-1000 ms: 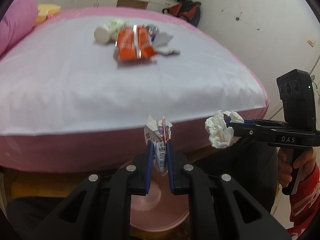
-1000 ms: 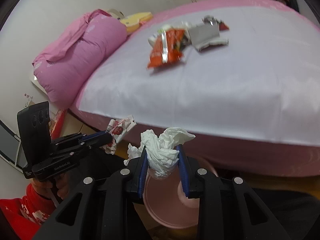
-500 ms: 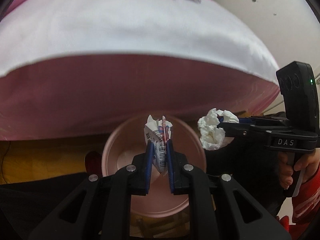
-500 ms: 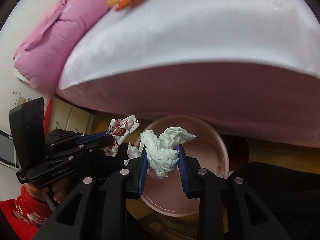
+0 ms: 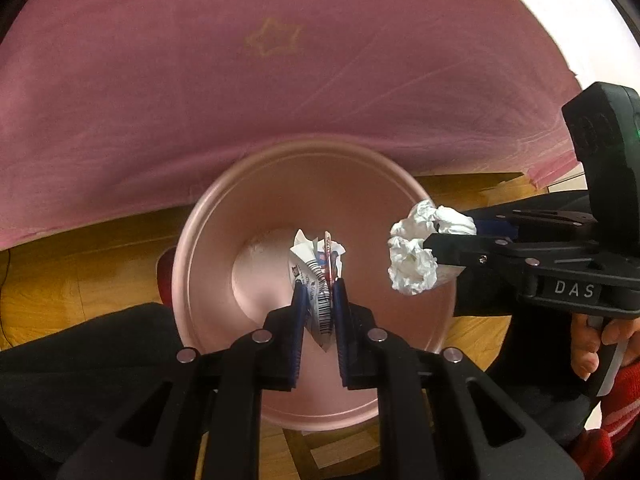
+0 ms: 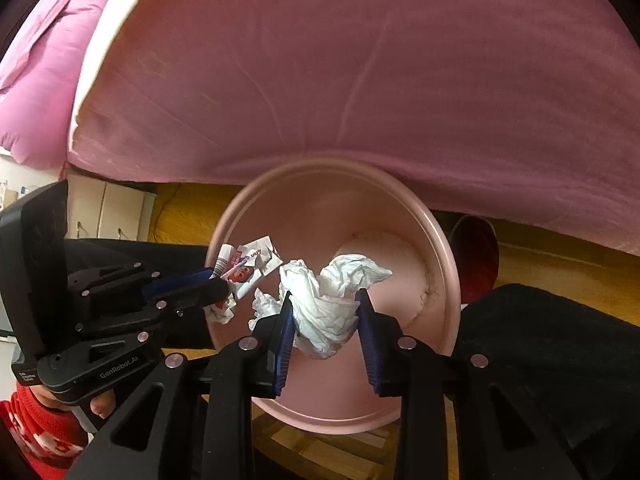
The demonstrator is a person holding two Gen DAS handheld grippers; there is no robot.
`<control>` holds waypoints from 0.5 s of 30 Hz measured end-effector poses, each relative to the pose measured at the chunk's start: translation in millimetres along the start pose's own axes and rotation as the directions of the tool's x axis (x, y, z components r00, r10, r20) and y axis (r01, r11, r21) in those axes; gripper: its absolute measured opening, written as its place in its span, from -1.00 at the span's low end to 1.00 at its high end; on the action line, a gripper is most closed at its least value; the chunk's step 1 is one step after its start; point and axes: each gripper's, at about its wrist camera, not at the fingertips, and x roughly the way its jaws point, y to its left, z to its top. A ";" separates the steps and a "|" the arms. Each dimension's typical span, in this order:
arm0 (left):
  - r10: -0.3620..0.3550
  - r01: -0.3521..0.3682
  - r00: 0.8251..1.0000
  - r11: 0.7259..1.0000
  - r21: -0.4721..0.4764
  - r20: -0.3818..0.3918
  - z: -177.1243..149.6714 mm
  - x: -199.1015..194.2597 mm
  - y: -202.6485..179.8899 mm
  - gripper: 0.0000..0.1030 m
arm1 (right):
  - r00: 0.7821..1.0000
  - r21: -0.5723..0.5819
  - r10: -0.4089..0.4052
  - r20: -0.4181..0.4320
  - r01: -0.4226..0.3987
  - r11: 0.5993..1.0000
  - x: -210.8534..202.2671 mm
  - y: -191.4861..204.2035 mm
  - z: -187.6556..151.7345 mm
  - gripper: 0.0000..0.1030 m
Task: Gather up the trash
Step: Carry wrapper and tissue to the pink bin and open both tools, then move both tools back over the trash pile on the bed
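On the left, our left gripper point(image 5: 319, 292) pinches the printed wrapper point(image 5: 316, 276) over the pink bin point(image 5: 192, 240), ready to drop. On the right, the right gripper point(image 6: 325, 312) is easing open around the crumpled tissue point(image 6: 328, 300), poised above the same bin by the near bed side.

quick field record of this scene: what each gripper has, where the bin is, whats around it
left gripper: closed on a printed wrapper, above the bin
right gripper: jaws opening, crumpled tissue between its pads, above the bin
bin: pink, round, on the wooden floor, beside the bed
bed: pink cover hanging behind the bin
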 end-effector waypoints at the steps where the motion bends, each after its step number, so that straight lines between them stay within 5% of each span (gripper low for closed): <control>1: -0.002 0.002 1.000 1.000 -0.003 -0.007 0.1 2.9 1.2 -0.67 | 1.000 0.004 -0.002 -0.006 0.002 1.000 3.9 2.2 0.7 -0.28; 4: 0.000 0.000 1.000 1.000 -0.012 -0.023 -4.4 7.2 3.9 -0.60 | 1.000 0.013 -0.003 -0.019 0.003 1.000 4.3 0.8 1.0 -0.12; 8: 0.017 -0.018 1.000 1.000 -0.017 -0.016 -1.9 2.5 6.1 0.14 | 1.000 0.011 -0.007 -0.007 0.007 1.000 -0.9 1.0 2.0 0.21; 15: 0.043 -0.043 0.999 0.999 -0.011 0.021 -5.2 -6.9 7.7 0.33 | 0.999 0.002 0.009 0.048 -0.010 1.000 -21.3 1.2 0.0 0.65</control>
